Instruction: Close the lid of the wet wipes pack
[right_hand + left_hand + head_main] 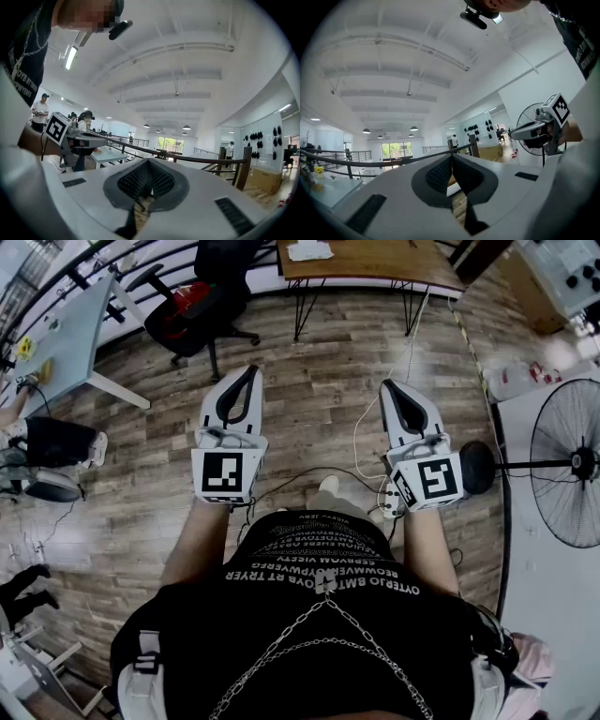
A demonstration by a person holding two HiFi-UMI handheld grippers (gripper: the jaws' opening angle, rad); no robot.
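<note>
Left gripper (249, 371) and right gripper (387, 385) are clenched empty, left of the fan (572, 460). Swinging right could strike it. No pack shows.

The wet wipes pack cannot be seen in any view. Only the two white plastic grippers with grey pads show. The left gripper (251, 371) and the right gripper (386, 385) are held level, side by side, above the brown wood floor (319, 381). Both have their jaws pressed together, with nothing between them.
</note>
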